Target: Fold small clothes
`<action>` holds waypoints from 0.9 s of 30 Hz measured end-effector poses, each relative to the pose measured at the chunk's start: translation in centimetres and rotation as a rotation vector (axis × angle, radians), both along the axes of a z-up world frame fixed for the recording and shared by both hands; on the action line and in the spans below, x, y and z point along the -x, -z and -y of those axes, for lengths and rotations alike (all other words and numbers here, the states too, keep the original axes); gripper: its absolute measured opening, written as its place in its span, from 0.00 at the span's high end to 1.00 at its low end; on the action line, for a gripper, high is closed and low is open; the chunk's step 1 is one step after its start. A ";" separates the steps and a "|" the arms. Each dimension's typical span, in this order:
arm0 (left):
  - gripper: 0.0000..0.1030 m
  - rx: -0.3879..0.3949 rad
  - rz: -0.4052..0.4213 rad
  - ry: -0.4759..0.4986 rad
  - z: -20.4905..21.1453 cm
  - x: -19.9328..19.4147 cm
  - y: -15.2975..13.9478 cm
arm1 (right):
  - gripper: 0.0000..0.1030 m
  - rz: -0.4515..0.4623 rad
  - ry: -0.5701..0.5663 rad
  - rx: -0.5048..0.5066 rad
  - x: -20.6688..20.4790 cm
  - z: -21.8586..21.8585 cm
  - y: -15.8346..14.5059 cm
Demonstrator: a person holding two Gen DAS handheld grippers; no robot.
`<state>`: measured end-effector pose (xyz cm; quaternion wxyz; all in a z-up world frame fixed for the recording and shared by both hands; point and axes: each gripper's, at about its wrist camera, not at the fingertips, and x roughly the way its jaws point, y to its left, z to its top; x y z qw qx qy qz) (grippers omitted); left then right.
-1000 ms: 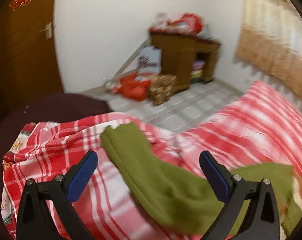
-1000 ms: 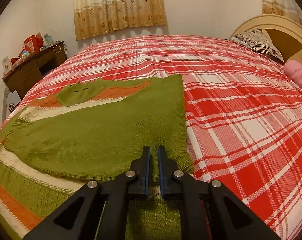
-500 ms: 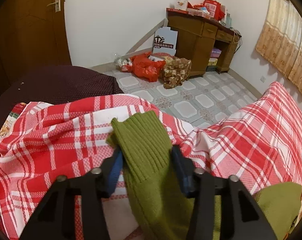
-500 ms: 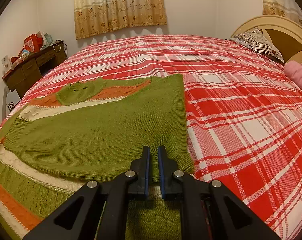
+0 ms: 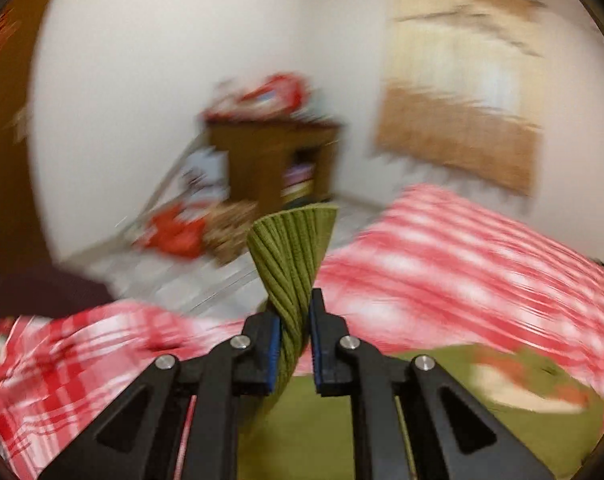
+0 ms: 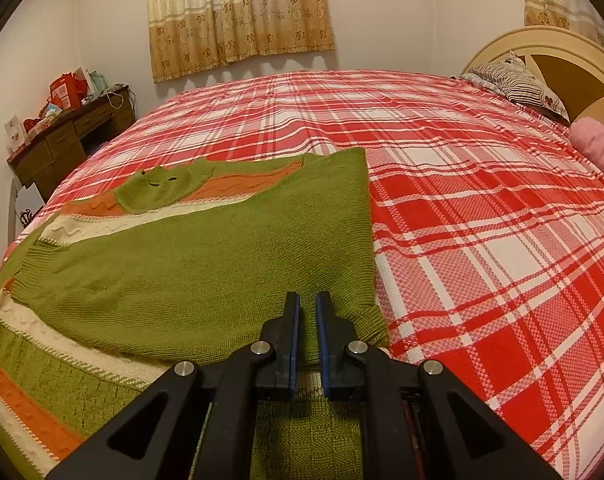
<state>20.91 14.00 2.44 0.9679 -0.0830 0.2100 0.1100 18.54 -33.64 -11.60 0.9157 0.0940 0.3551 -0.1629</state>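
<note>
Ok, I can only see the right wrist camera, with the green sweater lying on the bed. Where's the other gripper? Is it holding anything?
Observer: Yes. The left gripper has a ribbed green sleeve cuff in it, and its jaws are closing on it.
Operator: Is the cuff lying flat on the bed?
Observer: No. It sticks up above the gripper, twisted, with the bedspread behind it.
Operator: What's past the bed on that side?
Observer: A red bag on the floor beside the desk, though that picture is blurred.
</note>
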 end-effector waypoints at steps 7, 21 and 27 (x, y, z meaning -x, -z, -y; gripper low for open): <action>0.89 -0.095 -0.034 0.339 14.7 2.0 1.8 | 0.92 0.009 -0.004 -0.016 0.2 0.3 0.0; 0.26 -0.027 -0.284 0.500 16.0 2.8 8.2 | 0.92 0.017 -0.007 -0.030 0.3 0.5 0.1; 0.25 -0.103 -0.237 0.364 11.1 5.1 8.9 | 0.92 0.001 -0.008 -0.027 0.1 0.6 0.1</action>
